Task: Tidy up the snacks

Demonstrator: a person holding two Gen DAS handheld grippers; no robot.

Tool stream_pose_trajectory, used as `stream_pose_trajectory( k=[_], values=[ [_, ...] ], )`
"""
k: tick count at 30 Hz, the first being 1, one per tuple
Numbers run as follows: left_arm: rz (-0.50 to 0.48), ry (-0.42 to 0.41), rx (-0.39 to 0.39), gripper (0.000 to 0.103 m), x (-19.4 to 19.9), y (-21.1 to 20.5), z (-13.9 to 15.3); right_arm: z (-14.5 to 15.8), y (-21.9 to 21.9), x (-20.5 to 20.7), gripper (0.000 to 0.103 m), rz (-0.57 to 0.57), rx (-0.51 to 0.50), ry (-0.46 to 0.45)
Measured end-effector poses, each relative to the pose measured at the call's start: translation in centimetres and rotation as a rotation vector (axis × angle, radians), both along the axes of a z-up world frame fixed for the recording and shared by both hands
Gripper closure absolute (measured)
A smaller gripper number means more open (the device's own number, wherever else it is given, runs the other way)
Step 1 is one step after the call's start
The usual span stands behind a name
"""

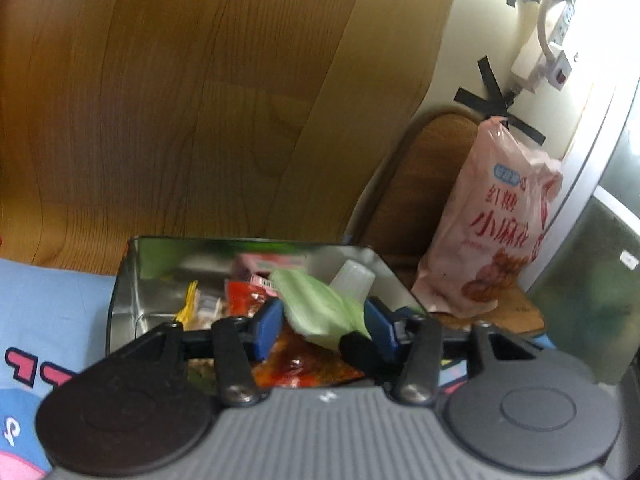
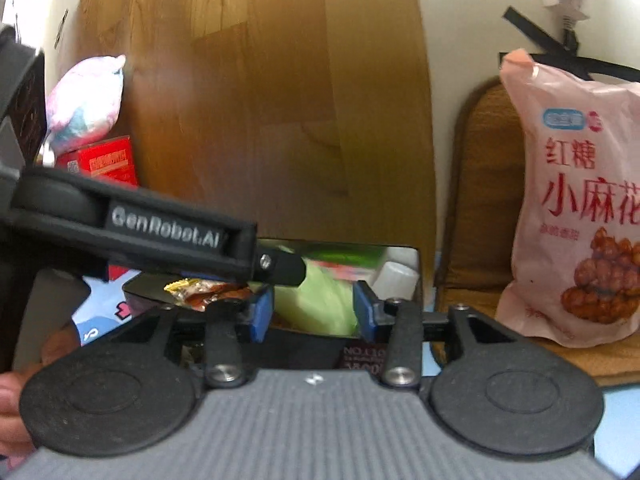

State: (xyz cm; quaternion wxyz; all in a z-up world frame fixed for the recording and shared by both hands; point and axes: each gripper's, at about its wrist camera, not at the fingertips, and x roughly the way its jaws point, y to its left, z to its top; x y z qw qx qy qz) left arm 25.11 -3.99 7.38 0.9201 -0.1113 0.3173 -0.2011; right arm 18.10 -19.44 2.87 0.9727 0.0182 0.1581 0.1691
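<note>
A shiny metal tin [image 1: 128, 280] holds several snack packets: a light green packet [image 1: 316, 308], red packets [image 1: 248, 300], a yellow one [image 1: 188, 300] and a white cup [image 1: 352, 280]. My left gripper [image 1: 320, 326] is open over the tin, its blue pads either side of the green packet, with no firm hold shown. My right gripper [image 2: 312, 312] is open just in front of the tin [image 2: 400, 250], facing the green packet [image 2: 316, 300]. The left gripper's black body [image 2: 160, 228] crosses the right wrist view.
A large pink snack bag [image 1: 492, 232] [image 2: 580, 200] leans on a brown chair back [image 1: 420, 180] to the right. A wooden board [image 1: 200, 100] stands behind the tin. A red box [image 2: 108, 160] and a pink plush [image 2: 88, 100] sit at the left. Blue printed cloth [image 1: 48, 320] lies below.
</note>
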Motion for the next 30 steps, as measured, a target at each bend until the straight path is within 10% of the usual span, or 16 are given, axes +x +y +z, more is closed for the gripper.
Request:
stream_pose_trajectory(
  k=[8,15,19,21,30],
  values=[
    [0.058,-0.064,-0.055,0.042,-6.4,7.3,1.5,0.3,-1.7,-5.9,0.049,0.068,0.117,-0.018],
    [0.193,0.172,-0.170,0.042,-9.8,14.6,-3.9,-2.4,3.6,-5.8,0.049,0.306,0.071,0.218],
    [0.190,0.265,-0.227,0.047,-9.0,14.2,-6.5,-3.5,6.0,-3.3,0.055,0.317,0.121,0.352],
    [0.201,0.236,-0.196,0.049,-9.0,13.2,-6.5,-3.8,6.3,-3.2,0.072,0.285,0.149,0.376],
    [0.076,0.187,-0.082,0.049,-13.9,9.0,-6.3,-4.0,2.1,-9.5,0.080,0.245,0.205,0.387]
  ],
)
